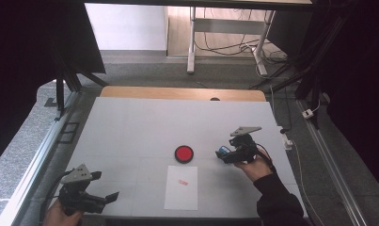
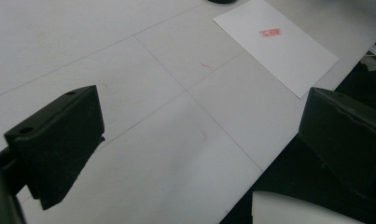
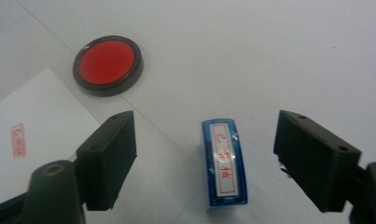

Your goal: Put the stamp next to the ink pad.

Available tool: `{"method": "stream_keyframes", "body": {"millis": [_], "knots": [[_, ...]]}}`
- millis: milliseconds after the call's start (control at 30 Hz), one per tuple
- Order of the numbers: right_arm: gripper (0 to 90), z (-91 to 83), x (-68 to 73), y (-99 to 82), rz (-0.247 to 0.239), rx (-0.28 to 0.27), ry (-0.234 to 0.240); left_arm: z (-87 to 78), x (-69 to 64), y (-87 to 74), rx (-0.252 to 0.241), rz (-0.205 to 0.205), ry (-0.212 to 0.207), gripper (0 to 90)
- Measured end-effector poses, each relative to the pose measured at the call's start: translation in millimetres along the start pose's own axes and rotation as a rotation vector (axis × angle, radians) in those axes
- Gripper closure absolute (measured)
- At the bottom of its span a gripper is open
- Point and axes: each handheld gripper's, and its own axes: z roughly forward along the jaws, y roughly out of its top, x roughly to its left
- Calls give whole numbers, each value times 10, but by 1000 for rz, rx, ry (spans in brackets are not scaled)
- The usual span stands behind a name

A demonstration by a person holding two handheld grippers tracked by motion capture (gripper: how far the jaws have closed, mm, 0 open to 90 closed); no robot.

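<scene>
A blue stamp (image 3: 224, 161) with a white label of red characters stands on the white table (image 1: 130, 127), right of a round red ink pad (image 1: 184, 154) (image 3: 107, 63). My right gripper (image 3: 206, 122) (image 1: 223, 155) is open, with a jaw on either side of the stamp and a gap to each pad. A white sheet of paper (image 1: 181, 187) (image 2: 279, 44) with one red stamp mark (image 2: 270, 32) (image 3: 17, 140) lies in front of the ink pad. My left gripper (image 1: 107, 185) (image 2: 199, 109) stands open over bare table at the front left, nothing between its jaws.
The table's front edge (image 2: 265, 172) runs close under the left gripper. A wooden strip (image 1: 182, 93) borders the far side of the table. Metal rails (image 1: 36, 160) run along both sides, and cables (image 1: 290, 141) lie off the right edge.
</scene>
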Motion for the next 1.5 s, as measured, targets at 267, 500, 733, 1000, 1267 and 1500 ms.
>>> {"method": "stream_keyframes", "body": {"millis": [267,500,733,1000,1267,1500], "knots": [[112,-25,114,4,-10,-18,-2,-2,1,-2,-2,-3,1,2],[63,-139,195,1,1,-57,3,2,3,1,-1,-4,1,1],[30,-243,218,-30,16,-76,19,1,6,2,-2,-8,2,0],[0,-333,278,-85,9,-90,7,3,5,3,0,-5,2,0],[0,-467,328,-176,15,-103,-21,3,7,2,0,-6,2,0],[0,-583,349,-275,19,-109,-51,2,5,2,0,-6,2,0]]}}
